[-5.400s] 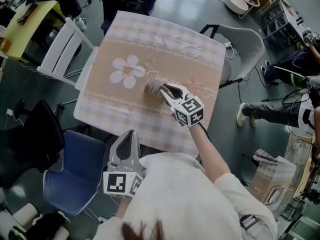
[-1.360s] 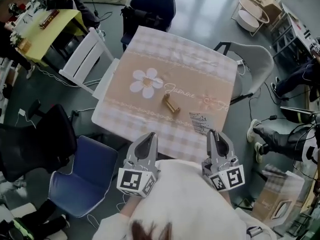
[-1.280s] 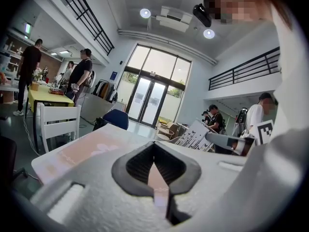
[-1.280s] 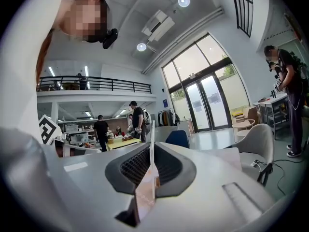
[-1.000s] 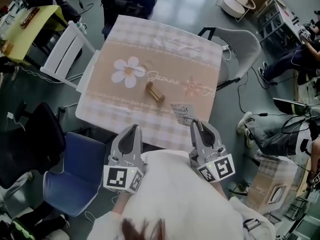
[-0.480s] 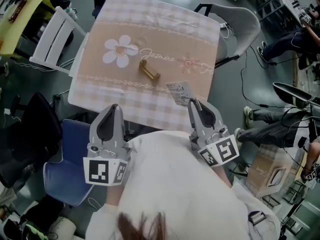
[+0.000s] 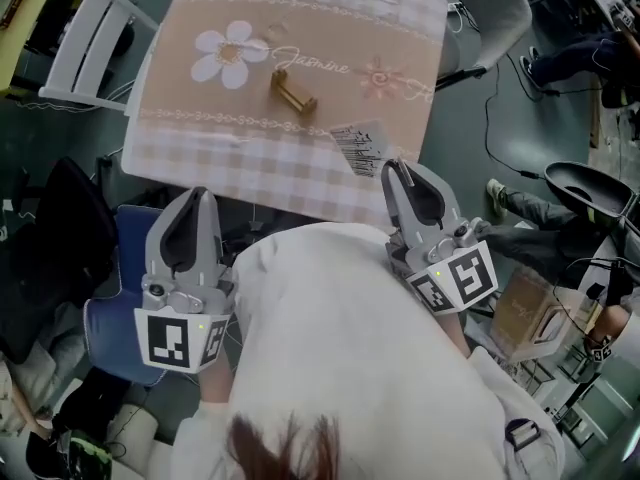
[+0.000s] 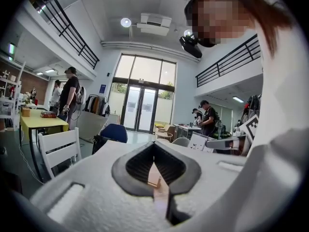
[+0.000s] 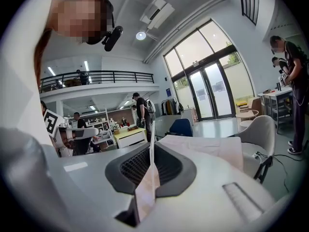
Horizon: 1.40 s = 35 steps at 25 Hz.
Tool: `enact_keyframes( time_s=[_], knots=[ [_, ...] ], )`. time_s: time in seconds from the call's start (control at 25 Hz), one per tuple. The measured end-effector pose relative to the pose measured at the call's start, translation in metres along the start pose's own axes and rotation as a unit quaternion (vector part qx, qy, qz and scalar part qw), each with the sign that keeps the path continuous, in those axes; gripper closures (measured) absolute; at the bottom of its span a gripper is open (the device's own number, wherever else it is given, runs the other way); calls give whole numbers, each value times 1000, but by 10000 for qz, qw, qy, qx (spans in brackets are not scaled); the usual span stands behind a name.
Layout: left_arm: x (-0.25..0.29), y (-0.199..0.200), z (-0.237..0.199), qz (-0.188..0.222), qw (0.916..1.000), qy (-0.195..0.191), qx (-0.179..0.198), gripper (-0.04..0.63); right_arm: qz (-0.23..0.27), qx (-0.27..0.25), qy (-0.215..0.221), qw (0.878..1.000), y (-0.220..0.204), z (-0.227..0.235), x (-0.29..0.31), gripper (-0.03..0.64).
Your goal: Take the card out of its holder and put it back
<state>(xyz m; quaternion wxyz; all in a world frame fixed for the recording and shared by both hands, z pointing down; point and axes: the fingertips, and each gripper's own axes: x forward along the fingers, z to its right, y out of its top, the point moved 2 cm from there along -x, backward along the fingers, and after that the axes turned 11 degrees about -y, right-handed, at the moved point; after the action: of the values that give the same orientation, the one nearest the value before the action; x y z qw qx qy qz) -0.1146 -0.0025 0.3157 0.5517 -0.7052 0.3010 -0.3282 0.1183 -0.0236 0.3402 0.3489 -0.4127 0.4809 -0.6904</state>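
Observation:
A small brass card holder point(image 7: 292, 92) lies on the flowered tablecloth point(image 7: 300, 28), with no card in it. The white printed card point(image 7: 358, 148) hangs over the table's near edge, pinched at one corner by my right gripper point(image 7: 393, 171), which is shut on it. In the right gripper view the card point(image 9: 151, 139) stands edge-on between the closed jaws of the right gripper point(image 9: 150, 151). My left gripper point(image 7: 193, 200) hovers off the table's near left side, shut and holding nothing. Its jaws also meet in the left gripper view, at the left gripper point(image 8: 154, 147).
A blue chair point(image 7: 110, 318) stands under my left gripper, a white chair point(image 7: 90, 38) at the table's left and a grey chair point(image 7: 490, 8) at its far right. People and desks fill the room beyond. A seated person's legs point(image 7: 560, 53) are on the right.
My right gripper, at the holder several seconds ago, now holds the card back at the table's near edge. Over the last second the left gripper has risen a little and the head view has tipped.

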Motion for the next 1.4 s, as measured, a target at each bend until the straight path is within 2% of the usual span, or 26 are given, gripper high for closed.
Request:
enact_keyframes(
  time_s=[0.32, 0.64, 0.96, 1.04, 1.16, 1.4],
  knots=[
    [4, -6, 6, -81, 9998, -132, -125, 595, -168, 89, 9, 9998, -6, 0, 1, 601],
    [10, -7, 10, -149, 9994, -301, -89, 595, -205, 130, -16, 9997, -6, 1, 4, 601],
    [15, -12, 19, -342, 9983, -427, 188, 595, -215, 135, 2, 9997, -8, 2, 4, 601],
    [16, -8, 21, -222, 9984, -498, 168, 595, -226, 146, 9, 9996, -8, 2, 4, 601],
    [14, -3, 18, -36, 9991, -410, 65, 595, -234, 159, 21, 9996, -8, 3, 3, 600],
    [12, -2, 11, -11, 9997, -249, 45, 595, -252, 135, 28, 9996, -9, 2, 4, 600]
  ],
)
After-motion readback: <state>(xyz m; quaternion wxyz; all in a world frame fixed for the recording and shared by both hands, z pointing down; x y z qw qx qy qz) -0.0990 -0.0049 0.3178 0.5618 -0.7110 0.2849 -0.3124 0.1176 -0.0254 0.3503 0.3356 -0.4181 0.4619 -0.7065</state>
